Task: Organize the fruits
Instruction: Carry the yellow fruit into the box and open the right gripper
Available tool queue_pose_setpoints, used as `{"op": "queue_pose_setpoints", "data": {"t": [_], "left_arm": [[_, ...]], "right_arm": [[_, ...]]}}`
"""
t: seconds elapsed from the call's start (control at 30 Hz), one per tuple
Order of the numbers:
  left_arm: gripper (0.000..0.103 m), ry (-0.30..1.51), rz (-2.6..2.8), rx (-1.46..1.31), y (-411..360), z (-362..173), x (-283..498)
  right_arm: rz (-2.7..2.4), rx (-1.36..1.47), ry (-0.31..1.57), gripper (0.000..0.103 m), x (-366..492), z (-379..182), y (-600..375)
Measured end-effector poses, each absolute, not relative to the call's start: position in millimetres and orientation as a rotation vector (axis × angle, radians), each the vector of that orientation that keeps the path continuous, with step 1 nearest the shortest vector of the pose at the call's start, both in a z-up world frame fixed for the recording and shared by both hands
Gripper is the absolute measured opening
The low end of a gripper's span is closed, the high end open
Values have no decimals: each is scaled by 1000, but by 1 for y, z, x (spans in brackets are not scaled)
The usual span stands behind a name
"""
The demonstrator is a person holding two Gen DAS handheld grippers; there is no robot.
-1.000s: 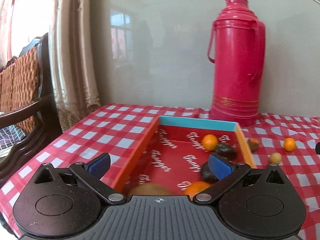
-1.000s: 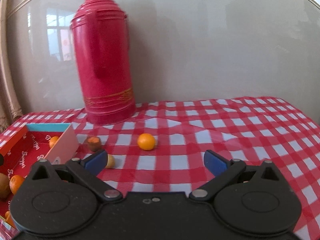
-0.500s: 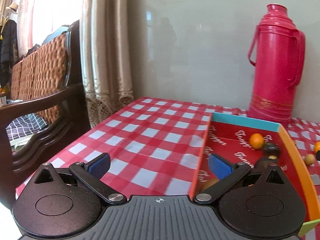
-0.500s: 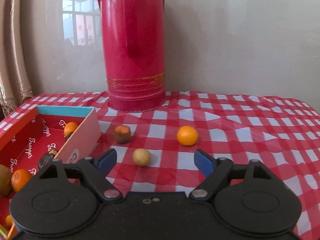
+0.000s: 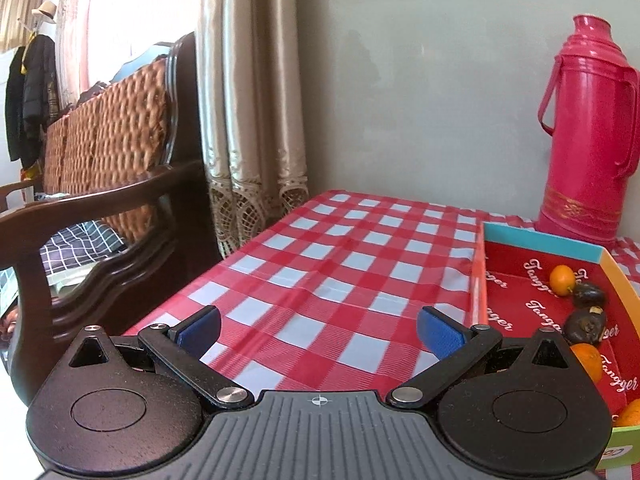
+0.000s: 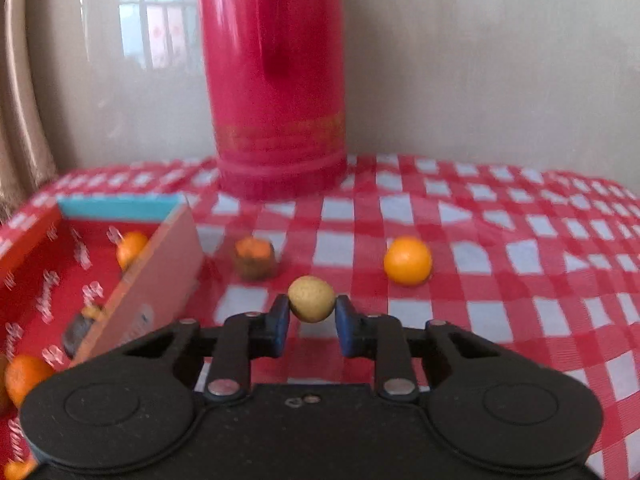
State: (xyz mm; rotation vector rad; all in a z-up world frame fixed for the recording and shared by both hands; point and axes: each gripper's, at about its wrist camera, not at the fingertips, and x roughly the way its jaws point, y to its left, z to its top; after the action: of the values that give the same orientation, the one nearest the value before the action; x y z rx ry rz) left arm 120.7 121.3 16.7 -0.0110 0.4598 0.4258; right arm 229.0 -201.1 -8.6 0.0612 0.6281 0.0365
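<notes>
Pinching the small yellowish fruit (image 6: pixel 311 299) in the right gripper (image 6: pixel 311 316), jaws just closed on it, low over the checked tablecloth (image 6: pixel 500 280) right of the box (image 6: pixel 160 280). Holding the left gripper (image 5: pixel 318 326) spread and empty left of the box. Filling the box partway: oranges and dark fruits (image 5: pixel 585 325) inside; the orange (image 6: pixel 408 261) and the brown fruit (image 6: pixel 255 260) waiting outside near the red flask (image 6: pixel 276 80).

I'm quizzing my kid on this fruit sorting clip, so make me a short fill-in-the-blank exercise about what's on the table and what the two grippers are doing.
1. The right gripper is shut on a small ____ fruit.
2. The left gripper is ____ and holds nothing.
3. The orange outside the box lies on the ____ tablecloth.
4. Behind the fruit stands a ____ thermos.

Missing words: yellowish; open; checked; red
</notes>
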Motion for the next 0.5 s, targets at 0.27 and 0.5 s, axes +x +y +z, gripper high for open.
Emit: {"op": "queue_pose_setpoints", "data": {"t": [0.27, 0.5], "left_arm": [[103, 453, 437, -28, 133, 24, 110], [103, 443, 437, -34, 132, 29, 106]], "right_arm": [[201, -15, 515, 17, 187, 34, -153], [319, -93, 549, 17, 168, 27, -114]]}}
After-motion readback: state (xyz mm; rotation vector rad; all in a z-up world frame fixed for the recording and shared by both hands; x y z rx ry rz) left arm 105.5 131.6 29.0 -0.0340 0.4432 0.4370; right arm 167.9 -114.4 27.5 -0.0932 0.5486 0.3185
